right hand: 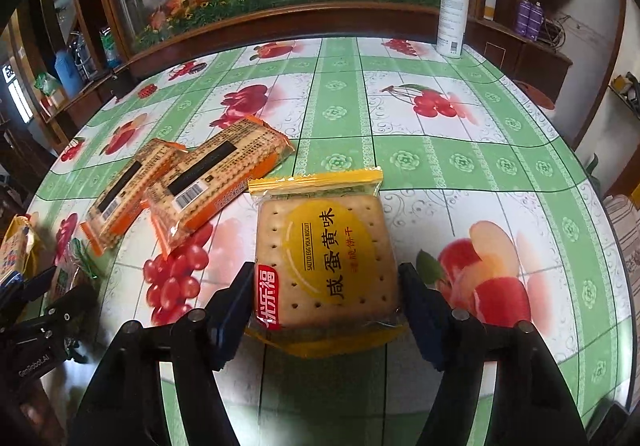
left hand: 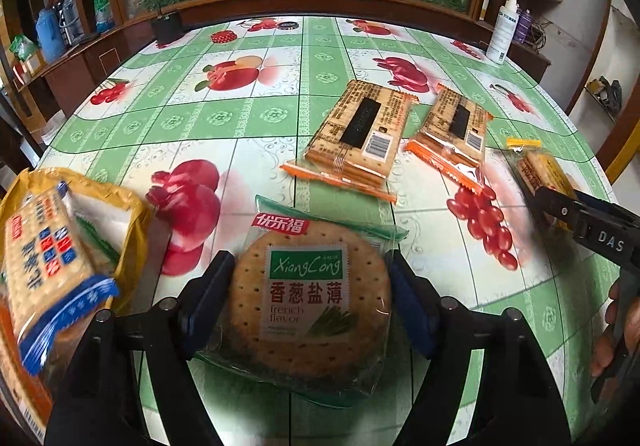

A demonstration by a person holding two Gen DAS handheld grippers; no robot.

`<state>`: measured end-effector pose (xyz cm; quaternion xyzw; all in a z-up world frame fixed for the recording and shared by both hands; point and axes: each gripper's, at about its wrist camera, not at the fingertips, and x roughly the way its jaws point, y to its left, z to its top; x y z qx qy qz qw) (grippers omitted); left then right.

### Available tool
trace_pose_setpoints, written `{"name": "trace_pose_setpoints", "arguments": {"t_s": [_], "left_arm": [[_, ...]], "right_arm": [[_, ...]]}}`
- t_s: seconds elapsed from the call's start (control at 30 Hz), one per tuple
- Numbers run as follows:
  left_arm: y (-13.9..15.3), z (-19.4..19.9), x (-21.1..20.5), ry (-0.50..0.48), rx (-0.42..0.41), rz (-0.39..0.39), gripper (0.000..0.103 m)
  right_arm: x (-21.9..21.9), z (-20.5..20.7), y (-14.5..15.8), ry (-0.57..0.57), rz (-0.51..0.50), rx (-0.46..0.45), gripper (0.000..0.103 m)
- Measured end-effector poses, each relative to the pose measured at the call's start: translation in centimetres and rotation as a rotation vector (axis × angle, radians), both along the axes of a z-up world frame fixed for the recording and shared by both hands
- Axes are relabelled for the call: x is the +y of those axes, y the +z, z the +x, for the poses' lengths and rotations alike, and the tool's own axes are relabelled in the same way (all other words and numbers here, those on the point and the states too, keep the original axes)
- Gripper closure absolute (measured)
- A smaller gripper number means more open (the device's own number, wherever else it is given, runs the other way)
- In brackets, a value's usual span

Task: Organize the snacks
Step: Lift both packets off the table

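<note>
A round scallion biscuit pack [left hand: 308, 298] with a green label lies between the pads of my left gripper [left hand: 312, 286], and both pads press on its sides. In the right wrist view a square yellow salted egg yolk biscuit pack [right hand: 328, 262] sits between the pads of my right gripper [right hand: 326, 286], which touch its left and right edges. From the left wrist view the right gripper [left hand: 560, 206] shows at the far right with the yellow pack [left hand: 540, 170] in front of it. The left gripper [right hand: 36, 286] appears at the left edge of the right wrist view.
Two orange cracker packs [left hand: 360, 130] [left hand: 456, 134] lie face down mid-table on the fruit-print tablecloth [left hand: 240, 114]. A yellow bag holding a blue-trimmed cracker pack [left hand: 48, 246] sits at the left. A white spray bottle [right hand: 450, 10] and a black box [left hand: 166, 26] stand at the far edge.
</note>
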<state>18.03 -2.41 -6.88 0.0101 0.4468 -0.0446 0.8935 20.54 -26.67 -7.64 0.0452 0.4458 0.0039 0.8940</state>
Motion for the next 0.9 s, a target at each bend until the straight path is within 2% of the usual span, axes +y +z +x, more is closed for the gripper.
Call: {"name": "trace_pose_setpoints", "arguments": {"t_s": [0.17,0.57,0.9], "left_arm": [[0.6,-1.4,0.3,0.016,-0.018,0.001,0.028],[4.2,-6.4,0.8,0.04,-0.132,0.026,0.028],[5.2,-9.1,1.3,0.053,-0.172,0.024,0.027]], "right_arm": [[0.3,-1.8,1.0,0.018,0.017,-0.025,0.032],[2.8,-6.0,4.0,0.094,0.049,-0.097,0.032],[3.5,-8.7,4.9,0.119,0.059,-0.123,0.032]]}}
